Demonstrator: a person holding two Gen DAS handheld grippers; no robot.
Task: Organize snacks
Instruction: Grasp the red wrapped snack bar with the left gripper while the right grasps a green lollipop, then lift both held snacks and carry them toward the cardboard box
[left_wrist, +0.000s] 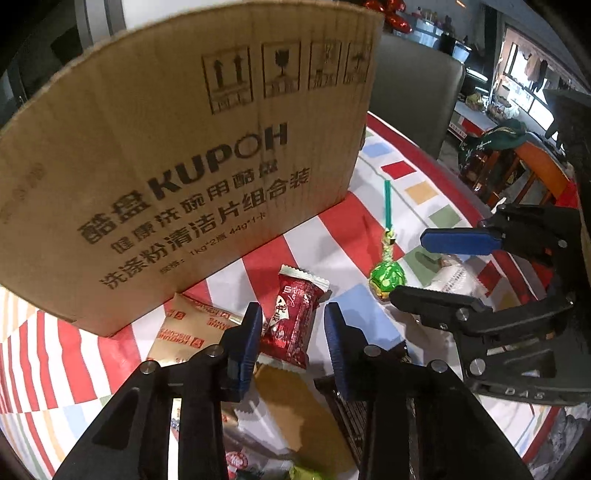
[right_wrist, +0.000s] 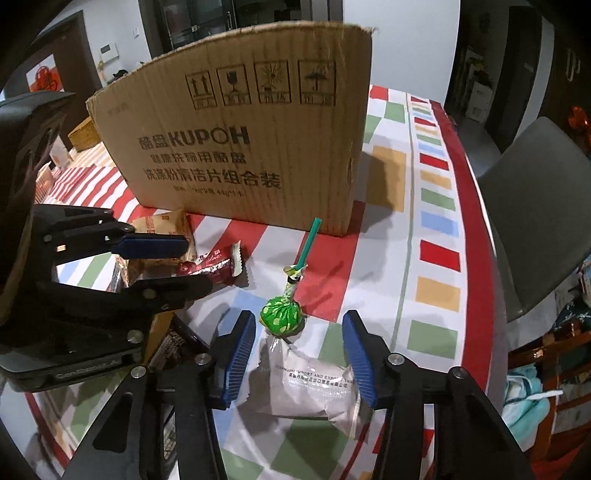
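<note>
A red candy packet (left_wrist: 291, 317) (right_wrist: 214, 266) lies on the striped tablecloth. It sits between the blue pads of my left gripper (left_wrist: 293, 317) (right_wrist: 195, 264), which stand close on both sides; I see no firm pinch. A green lollipop (right_wrist: 282, 319) (left_wrist: 388, 277) with a teal stick lies at the tips of my right gripper (right_wrist: 299, 325) (left_wrist: 410, 267). A grey-white packet (right_wrist: 310, 387) (left_wrist: 454, 277) lies flat between the right gripper's fingers, which are open. A tall cardboard box (left_wrist: 184, 147) (right_wrist: 240, 129) stands just behind the snacks.
A beige biscuit packet (left_wrist: 184, 325) (right_wrist: 166, 225) lies against the box's foot. A brown packet (left_wrist: 295, 413) and a dark one (left_wrist: 343, 406) lie under the left gripper. The table's red-bordered edge (right_wrist: 476, 221) runs on the right, with a grey chair (right_wrist: 535, 221) beyond.
</note>
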